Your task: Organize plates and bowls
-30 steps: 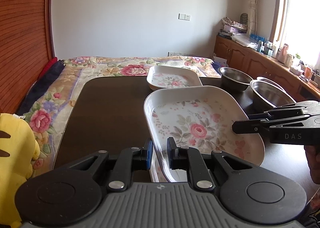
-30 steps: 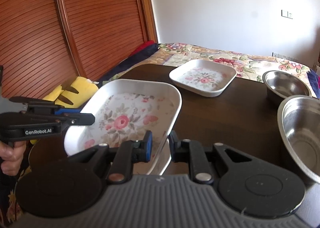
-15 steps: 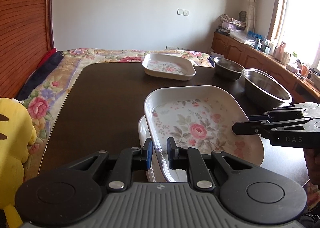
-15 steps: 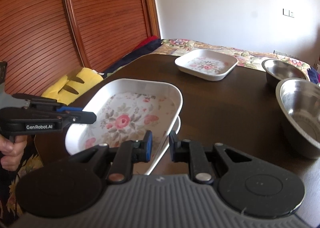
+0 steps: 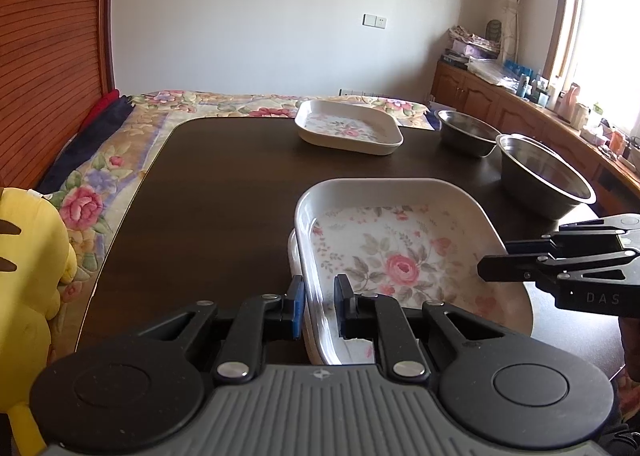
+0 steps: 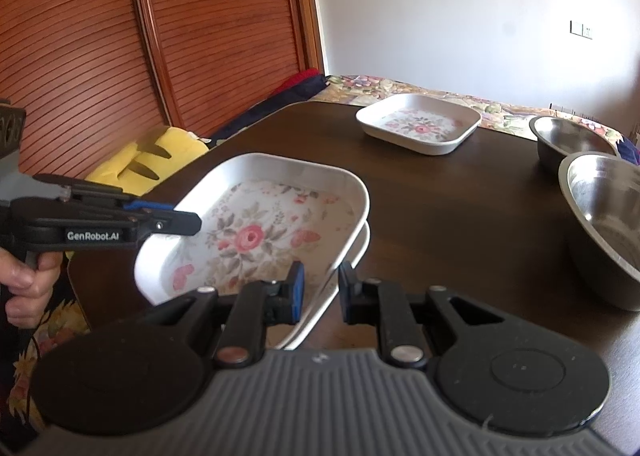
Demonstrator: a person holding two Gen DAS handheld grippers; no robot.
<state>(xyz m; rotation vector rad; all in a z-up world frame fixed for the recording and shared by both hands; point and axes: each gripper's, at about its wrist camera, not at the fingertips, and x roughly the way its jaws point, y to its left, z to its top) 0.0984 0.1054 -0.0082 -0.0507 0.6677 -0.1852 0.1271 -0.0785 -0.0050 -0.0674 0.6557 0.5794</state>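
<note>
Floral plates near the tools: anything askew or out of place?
Slightly. The top floral plate, gripped by both the left tool and right tool, sits offset over the plate below, not yet nested flush. Nothing spilled or damaged.

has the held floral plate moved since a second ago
Yes. The held plate has come down and toward the person, away from the far plate, onto another plate underneath.

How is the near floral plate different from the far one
The near plate is gripped on two rims by both grippers and sits over another plate; the far plate lies alone, untouched, on the table. The near one looks bigger, being closer. Both are white, squarish, rose-patterned.
</note>
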